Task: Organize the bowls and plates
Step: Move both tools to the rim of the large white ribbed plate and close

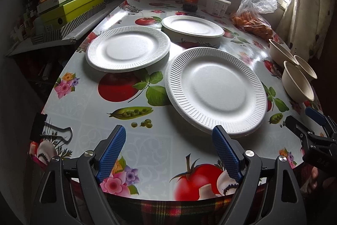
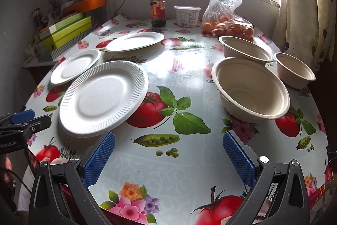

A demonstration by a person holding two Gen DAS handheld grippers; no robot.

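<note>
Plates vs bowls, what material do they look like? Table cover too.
Plates: white, matte, ribbed rims, look like foam or molded pulp. Bowls: beige, matte, thin rolled rims, probably molded fibre. Table cover: glossy printed plastic sheet, judging by the window glare.

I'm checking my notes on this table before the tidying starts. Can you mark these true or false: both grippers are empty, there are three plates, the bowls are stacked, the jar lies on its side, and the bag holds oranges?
1. Both grippers are open and hold nothing. True: the left gripper and the right gripper hang over the table with jaws apart.
2. Three white plates lie on the table. True: near plate, middle plate, far plate.
3. The bowls are stacked in one pile. False: the big bowl, the far bowl and the small bowl stand side by side.
4. The jar lies on its side. False: the jar stands upright.
5. The bag holds orange fruit. True: see the bag.
</note>
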